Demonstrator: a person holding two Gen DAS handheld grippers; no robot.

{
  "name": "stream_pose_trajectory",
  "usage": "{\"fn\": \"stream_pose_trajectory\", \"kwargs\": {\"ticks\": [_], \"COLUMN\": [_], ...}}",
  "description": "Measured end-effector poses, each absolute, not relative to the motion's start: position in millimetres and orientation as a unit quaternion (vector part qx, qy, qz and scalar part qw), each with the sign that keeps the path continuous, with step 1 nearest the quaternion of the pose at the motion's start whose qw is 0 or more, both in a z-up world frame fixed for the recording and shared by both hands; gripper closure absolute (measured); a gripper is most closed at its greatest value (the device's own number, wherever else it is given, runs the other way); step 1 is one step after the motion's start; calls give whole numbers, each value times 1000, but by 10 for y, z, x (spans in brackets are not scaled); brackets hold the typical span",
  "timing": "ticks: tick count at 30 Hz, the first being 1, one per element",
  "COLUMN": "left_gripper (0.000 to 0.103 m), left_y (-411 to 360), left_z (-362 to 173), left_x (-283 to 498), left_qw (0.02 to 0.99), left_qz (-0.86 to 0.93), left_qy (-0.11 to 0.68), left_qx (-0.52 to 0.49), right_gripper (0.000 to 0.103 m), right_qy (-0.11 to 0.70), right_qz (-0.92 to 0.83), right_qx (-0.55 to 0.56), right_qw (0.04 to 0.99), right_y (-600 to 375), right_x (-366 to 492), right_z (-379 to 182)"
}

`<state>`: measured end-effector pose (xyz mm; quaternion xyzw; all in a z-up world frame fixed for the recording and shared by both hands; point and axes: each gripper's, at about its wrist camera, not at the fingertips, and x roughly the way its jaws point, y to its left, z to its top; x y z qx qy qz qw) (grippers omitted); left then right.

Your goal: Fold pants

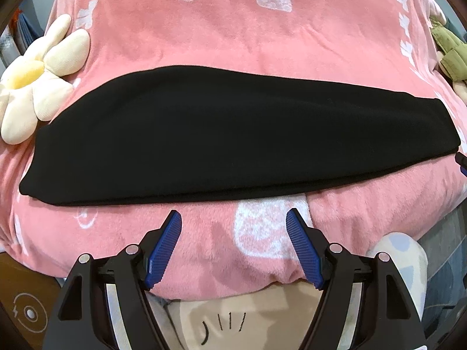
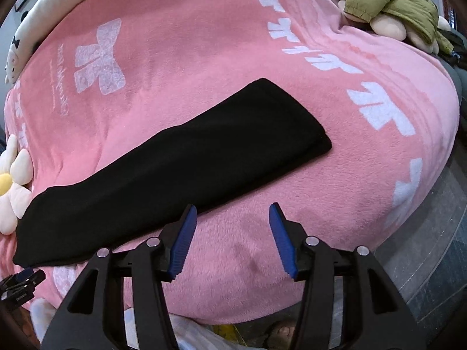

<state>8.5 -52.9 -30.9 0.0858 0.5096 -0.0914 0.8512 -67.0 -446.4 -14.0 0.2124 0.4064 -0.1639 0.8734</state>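
The black pants (image 1: pixel 227 134) lie folded lengthwise into one long flat strip on the pink blanket (image 1: pixel 233 43). In the left wrist view the strip runs across the whole width, just beyond my left gripper (image 1: pixel 233 215), whose blue pads stand open over bare blanket with nothing between them. In the right wrist view the pants (image 2: pixel 181 157) slant from lower left to upper right. My right gripper (image 2: pixel 232 210) is open near the strip's front edge, its left pad at the cloth's border, nothing gripped. The left gripper's tip (image 2: pixel 23 277) shows at the lower left.
A cream flower plush (image 1: pixel 38 81) lies at the pants' left end, also seen as the flower plush (image 2: pixel 11 183). A plush in green clothing (image 2: pixel 388 3) sits at the far right of the bed. The floor (image 2: pixel 432 248) drops away past the bed's right edge.
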Motion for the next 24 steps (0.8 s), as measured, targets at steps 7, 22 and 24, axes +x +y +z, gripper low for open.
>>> {"fn": "stream_pose_trajectory", "kwargs": {"ticks": [7, 22, 24], "left_gripper": [32, 32, 31], "left_y": [-439, -515, -510], "left_z": [-260, -47, -13], "left_x": [4, -224, -257], "left_qw": [856, 868, 868], "left_qz": [-92, -113, -117], "left_qy": [501, 479, 475], "left_qx": [89, 72, 81], "right_gripper": [46, 45, 42], "right_qy": [406, 394, 389], "right_qz": [-164, -152, -153], "right_qx": [209, 174, 174], "right_qw": [874, 890, 892], "right_y": [-4294, -4034, -3996], "right_x": [-653, -760, -794], "right_z": [-64, 367, 395]}}
